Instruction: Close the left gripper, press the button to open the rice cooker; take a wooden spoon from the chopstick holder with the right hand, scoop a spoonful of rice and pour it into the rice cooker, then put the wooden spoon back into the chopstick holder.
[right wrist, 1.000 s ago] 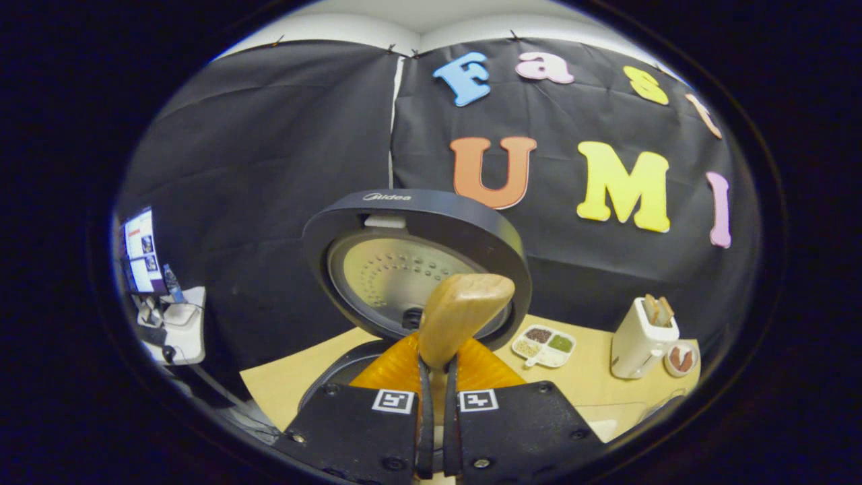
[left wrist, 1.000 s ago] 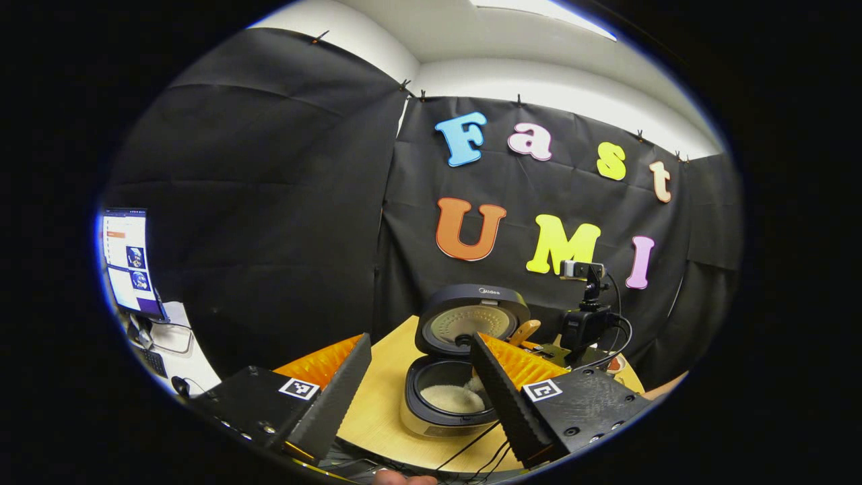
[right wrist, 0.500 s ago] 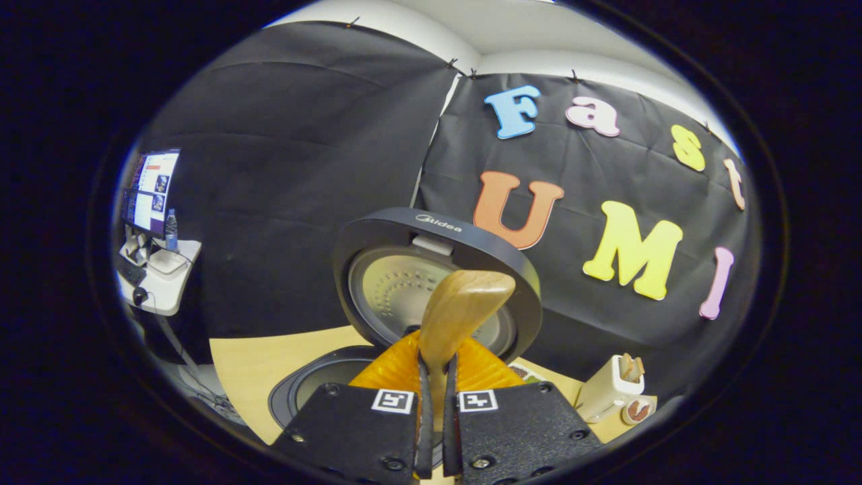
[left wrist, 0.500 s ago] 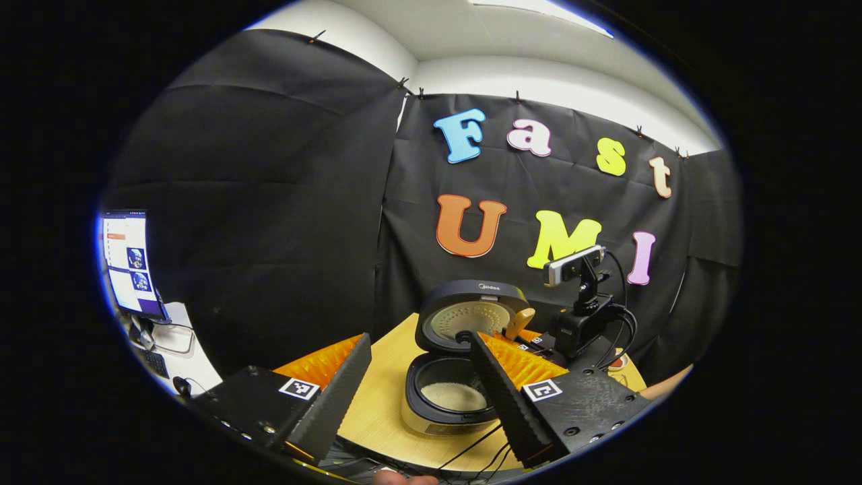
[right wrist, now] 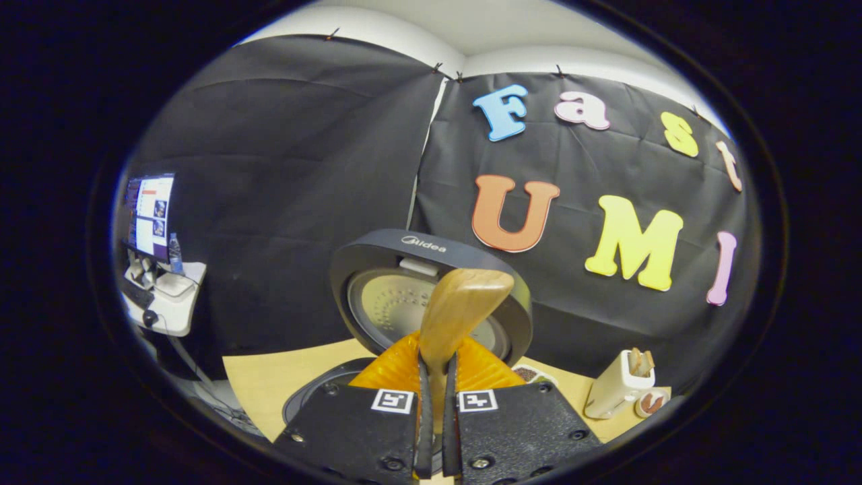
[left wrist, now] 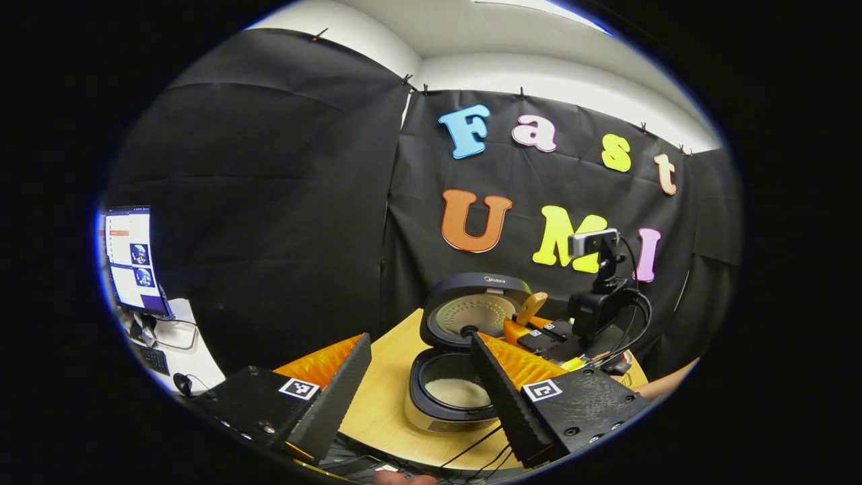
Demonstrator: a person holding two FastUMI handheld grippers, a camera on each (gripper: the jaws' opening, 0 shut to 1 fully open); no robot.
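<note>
Rice (left wrist: 459,392) is lying pale and level in the inner pot of the rice cooker (left wrist: 450,391), which is sitting on the round wooden table (left wrist: 384,397) with its lid (left wrist: 475,316) standing wide open and leaning back toward the black cloth wall. Above and just behind the cooker's right side, the wooden spoon (left wrist: 531,306) is sticking up with its bowl end raised, and it is being gripped by the right gripper (left wrist: 522,328), whose two fingers are pressing together on the handle; in the right gripper view the spoon (right wrist: 460,313) is rising straight out from between those fingers of the right gripper (right wrist: 436,377), its rounded head showing in front of the open lid (right wrist: 431,296). Whether any grains are clinging to the spoon cannot be told. In the foreground, the left gripper (left wrist: 421,367) is hanging in front of the cooker with its fingers spread well apart and gripping nothing. Off at the far right of the table, a white chopstick holder (right wrist: 618,391) is standing upright with wooden utensils poking out of it, and a small dish (right wrist: 651,402) is sitting just beside it. At the far left, a monitor (left wrist: 131,259) is glowing on a side desk.
</note>
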